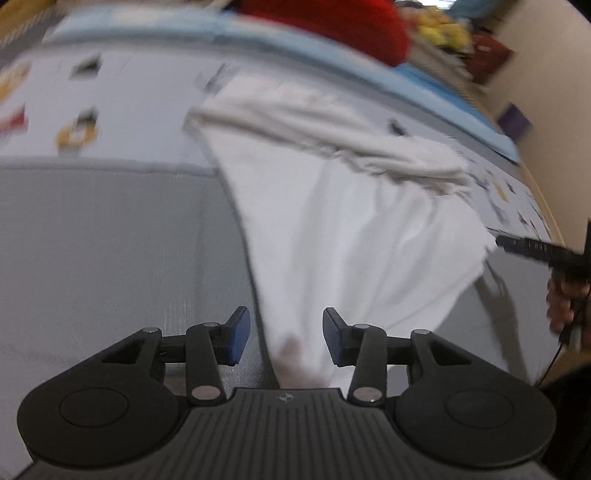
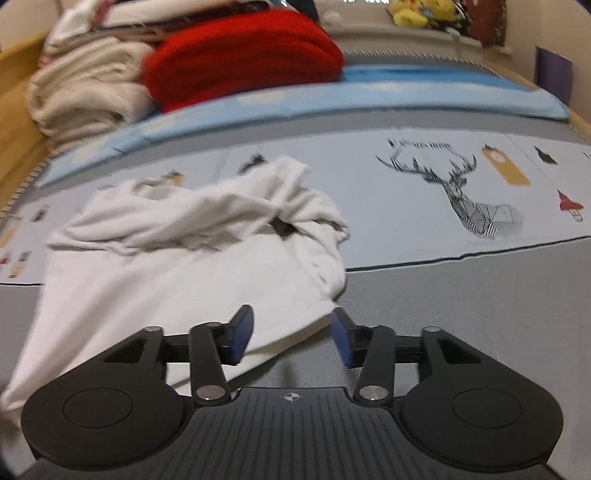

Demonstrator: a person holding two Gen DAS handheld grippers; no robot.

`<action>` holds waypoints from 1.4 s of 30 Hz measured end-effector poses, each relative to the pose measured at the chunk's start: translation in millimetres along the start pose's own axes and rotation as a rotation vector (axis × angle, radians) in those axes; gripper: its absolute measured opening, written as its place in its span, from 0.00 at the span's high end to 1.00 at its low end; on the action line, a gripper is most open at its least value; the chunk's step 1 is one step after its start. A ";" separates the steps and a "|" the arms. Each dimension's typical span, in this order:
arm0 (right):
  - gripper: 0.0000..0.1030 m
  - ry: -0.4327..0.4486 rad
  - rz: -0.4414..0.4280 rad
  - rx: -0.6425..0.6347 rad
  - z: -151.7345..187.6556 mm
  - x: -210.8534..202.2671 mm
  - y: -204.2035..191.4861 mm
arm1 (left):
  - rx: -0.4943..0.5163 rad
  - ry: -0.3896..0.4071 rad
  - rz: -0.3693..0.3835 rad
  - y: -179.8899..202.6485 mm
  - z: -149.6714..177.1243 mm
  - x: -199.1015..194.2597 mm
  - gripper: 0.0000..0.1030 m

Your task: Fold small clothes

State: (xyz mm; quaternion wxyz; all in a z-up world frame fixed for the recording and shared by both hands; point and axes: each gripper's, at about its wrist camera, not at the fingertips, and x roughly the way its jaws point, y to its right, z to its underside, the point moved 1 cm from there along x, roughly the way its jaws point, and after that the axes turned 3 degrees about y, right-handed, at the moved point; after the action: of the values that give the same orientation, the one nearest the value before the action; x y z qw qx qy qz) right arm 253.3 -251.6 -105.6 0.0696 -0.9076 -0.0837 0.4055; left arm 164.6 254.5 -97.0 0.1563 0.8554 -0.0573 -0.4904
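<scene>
A small white garment (image 1: 351, 229) lies on the grey bed cover (image 1: 110, 240), its far part bunched into rumpled folds (image 2: 207, 210). My left gripper (image 1: 286, 338) is open over the garment's near narrow corner; the cloth runs between the blue pads without being pinched. My right gripper (image 2: 293, 338) is open at the garment's near right corner (image 2: 314, 317), where the hem lies slack between the pads. In the left wrist view, one black finger (image 1: 524, 246) of the right gripper shows at the cloth's right edge, with a person's hand (image 1: 561, 302) behind it.
A printed strip with a deer drawing (image 2: 454, 188) crosses the bed beyond the garment. Behind it lies a blue mat (image 2: 406, 92) bearing a folded red blanket (image 2: 240, 51) and a cream folded stack (image 2: 85, 96). Yellow plush toys (image 2: 413, 13) sit at the back.
</scene>
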 end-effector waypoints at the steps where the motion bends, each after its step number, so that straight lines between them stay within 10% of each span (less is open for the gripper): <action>1: 0.51 -0.022 -0.003 0.028 -0.8 12.2 3.6 | -0.018 -0.025 -0.008 -1.4 1.1 7.1 0.54; 5: 0.59 -0.065 -0.016 0.095 -3.4 43.2 15.3 | -0.013 -0.127 -0.087 -0.8 1.3 39.6 0.56; 7: 0.96 -0.110 -0.026 0.103 -2.9 52.7 17.4 | 0.016 -0.153 -0.106 2.8 0.3 48.9 0.77; 8: 0.96 -0.120 -0.036 0.105 -2.5 52.8 17.7 | 0.036 -0.153 -0.100 5.9 -0.7 49.8 0.98; 18: 0.99 0.251 -0.159 0.245 -26.7 -122.7 66.4 | 0.060 0.156 0.011 43.5 -7.4 -35.1 0.98; 24: 0.99 0.160 -0.130 0.221 40.8 -220.8 99.8 | 0.187 -0.031 0.006 41.2 38.3 -55.5 0.98; 29: 0.95 -0.138 -0.011 0.080 89.5 -189.4 104.4 | 0.358 -0.138 -0.191 47.4 48.4 -32.0 0.96; 36: 0.92 0.008 -0.074 0.131 42.8 -148.4 107.2 | 0.230 0.061 -0.071 101.1 -12.2 -28.4 0.90; 42: 0.63 -0.039 -0.099 0.127 9.9 -49.1 91.2 | 0.233 0.160 -0.024 181.5 -42.9 19.9 0.66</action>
State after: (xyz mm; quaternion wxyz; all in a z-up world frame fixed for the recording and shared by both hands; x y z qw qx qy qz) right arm 222.3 -350.2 -94.2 0.1455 -0.8879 -0.1040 0.4239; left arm 221.5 87.2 -34.4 0.0542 0.9047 -0.0908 -0.4128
